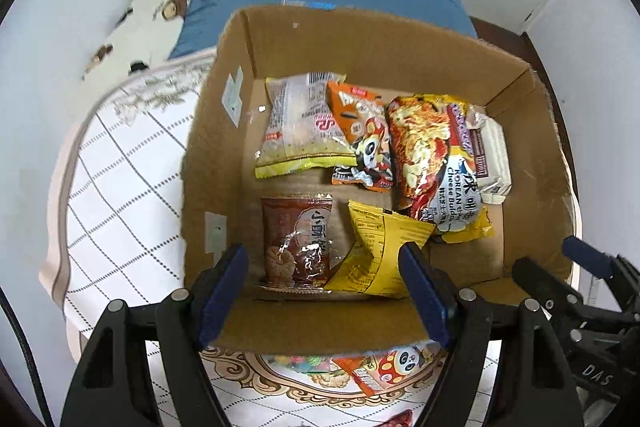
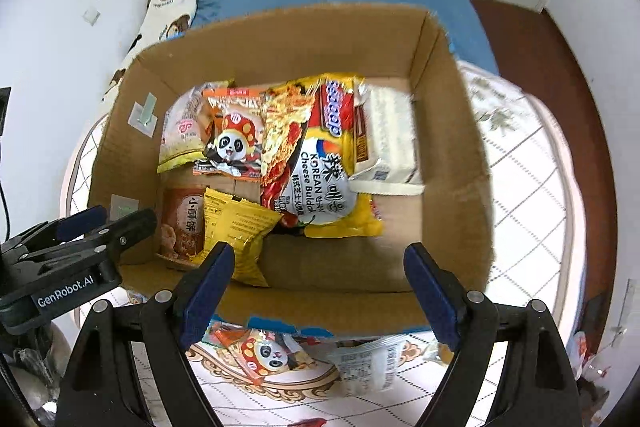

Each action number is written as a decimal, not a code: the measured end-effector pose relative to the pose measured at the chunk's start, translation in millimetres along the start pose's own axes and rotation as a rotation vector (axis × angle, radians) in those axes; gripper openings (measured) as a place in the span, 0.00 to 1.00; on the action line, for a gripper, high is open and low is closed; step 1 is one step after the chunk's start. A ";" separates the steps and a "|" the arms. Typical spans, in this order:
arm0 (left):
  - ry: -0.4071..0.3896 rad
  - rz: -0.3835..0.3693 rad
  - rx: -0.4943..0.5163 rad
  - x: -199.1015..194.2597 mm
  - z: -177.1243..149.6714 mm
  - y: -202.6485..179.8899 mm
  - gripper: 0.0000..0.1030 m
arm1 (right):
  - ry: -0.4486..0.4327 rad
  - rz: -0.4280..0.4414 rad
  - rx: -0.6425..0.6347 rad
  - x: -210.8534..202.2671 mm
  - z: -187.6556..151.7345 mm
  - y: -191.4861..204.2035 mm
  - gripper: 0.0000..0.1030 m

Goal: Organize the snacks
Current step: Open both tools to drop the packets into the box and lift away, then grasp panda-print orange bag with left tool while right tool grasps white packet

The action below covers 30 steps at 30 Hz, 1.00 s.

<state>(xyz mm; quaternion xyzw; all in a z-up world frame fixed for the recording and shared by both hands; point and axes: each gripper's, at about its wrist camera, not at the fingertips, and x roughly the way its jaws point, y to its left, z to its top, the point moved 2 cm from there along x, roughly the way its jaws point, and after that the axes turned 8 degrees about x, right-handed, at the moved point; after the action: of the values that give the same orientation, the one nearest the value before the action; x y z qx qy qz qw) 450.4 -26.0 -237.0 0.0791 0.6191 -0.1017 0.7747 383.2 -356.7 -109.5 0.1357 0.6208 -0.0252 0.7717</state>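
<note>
Below both hand-held grippers: we are between snack packets.
Left hand-held gripper (image 1: 324, 291) and right hand-held gripper (image 2: 318, 287) stand apart, empty, over the box (image 2: 280, 31); next we likely reach a loose packet (image 2: 264, 351) beneath them.

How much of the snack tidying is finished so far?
Six packets already lie inside the cardboard box, among them the Korean noodle pack. Both the left gripper and right gripper are open and empty. A panda packet and a clear-wrapped snack lie outside.
</note>
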 end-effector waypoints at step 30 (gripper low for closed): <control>-0.226 0.053 0.122 -74.9 -113.1 -40.2 0.74 | -0.075 0.091 0.076 -78.2 -118.8 -53.2 0.86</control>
<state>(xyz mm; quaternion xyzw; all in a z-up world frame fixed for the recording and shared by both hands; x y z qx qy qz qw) 317.6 -32.3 -188.8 0.1304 0.5184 -0.1269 0.8355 241.3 -389.4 -66.4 0.1920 0.5831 -0.0187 0.7891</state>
